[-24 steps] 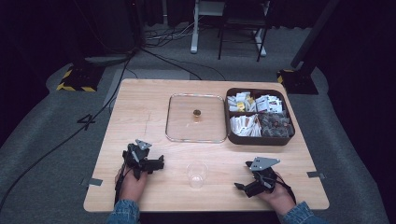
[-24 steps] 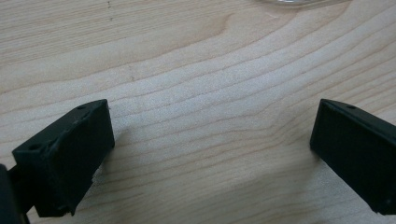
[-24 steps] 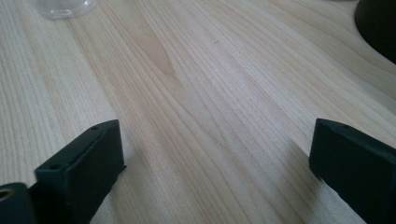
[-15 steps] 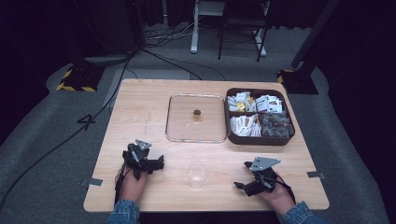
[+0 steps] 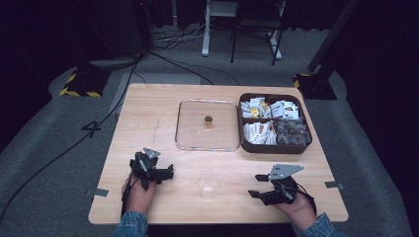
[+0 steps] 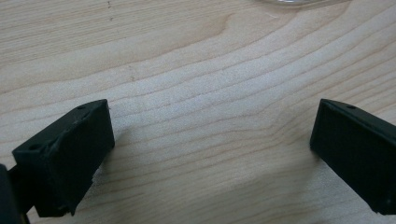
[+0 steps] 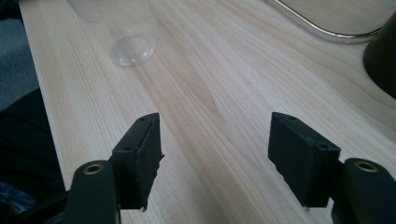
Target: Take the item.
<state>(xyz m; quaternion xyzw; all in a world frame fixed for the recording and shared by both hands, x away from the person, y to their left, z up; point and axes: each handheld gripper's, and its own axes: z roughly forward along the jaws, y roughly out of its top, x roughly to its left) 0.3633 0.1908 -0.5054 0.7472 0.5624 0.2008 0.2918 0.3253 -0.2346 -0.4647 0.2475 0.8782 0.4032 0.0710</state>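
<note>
A clear plastic cup (image 5: 208, 183) stands upright and empty near the front of the wooden table (image 5: 148, 123), between my two grippers. My left gripper (image 5: 167, 174) rests on the table to the cup's left, pointing toward it. Its jaws are open over bare wood (image 6: 212, 126). To the cup's right lies my right gripper (image 5: 257, 185), also pointing at it. Its jaws stand open with nothing between them (image 7: 215, 128), and the cup (image 7: 122, 28) sits well ahead of them, to their left.
A clear rectangular lid (image 5: 207, 124) with a small brown knob (image 5: 208, 120) lies at the table's middle. To its right is a dark box (image 5: 296, 148) with compartments of packets. The lid's rim (image 7: 327, 30) and the box's corner (image 7: 380, 56) lie ahead of the right gripper.
</note>
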